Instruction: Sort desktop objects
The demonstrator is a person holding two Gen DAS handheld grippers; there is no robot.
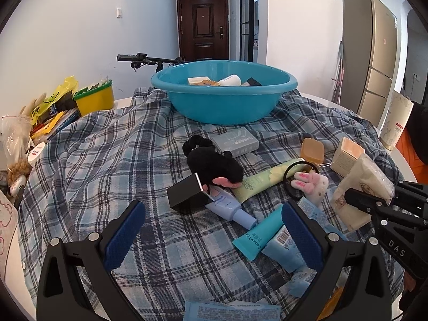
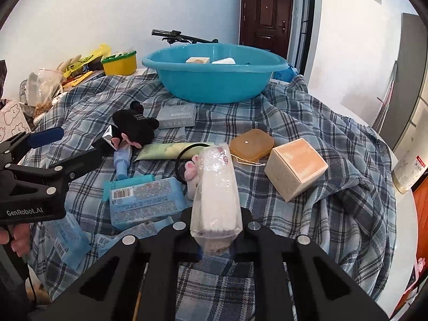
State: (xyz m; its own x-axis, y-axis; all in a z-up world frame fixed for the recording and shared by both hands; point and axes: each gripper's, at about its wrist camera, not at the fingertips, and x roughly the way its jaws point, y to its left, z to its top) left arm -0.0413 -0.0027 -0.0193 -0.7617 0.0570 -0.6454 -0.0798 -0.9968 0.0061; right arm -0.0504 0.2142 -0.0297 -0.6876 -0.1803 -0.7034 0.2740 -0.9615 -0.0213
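My right gripper [image 2: 216,223] is shut on a clear plastic packet of white pads [image 2: 218,187], held upright above the plaid cloth [image 2: 307,123]; in the left wrist view the same packet [image 1: 366,179] sits in the right gripper [image 1: 374,202] at the right edge. My left gripper [image 1: 214,230] hangs open over the cloth, with nothing between its blue pads [image 1: 125,235]. Just ahead of it lie a black box [image 1: 187,195], a black plush toy [image 1: 214,165], a blue bottle [image 1: 230,208] and a teal tube [image 1: 259,238]. The blue basin [image 1: 224,101] at the back holds several small items.
On the cloth also lie a grey box [image 1: 235,141], an amber case [image 1: 311,149], a beige box [image 1: 346,155], a green tube [image 1: 264,179] and blue packets [image 2: 147,200]. A yellow tub [image 1: 95,99] and bags crowd the left. A fridge [image 1: 374,53] stands right.
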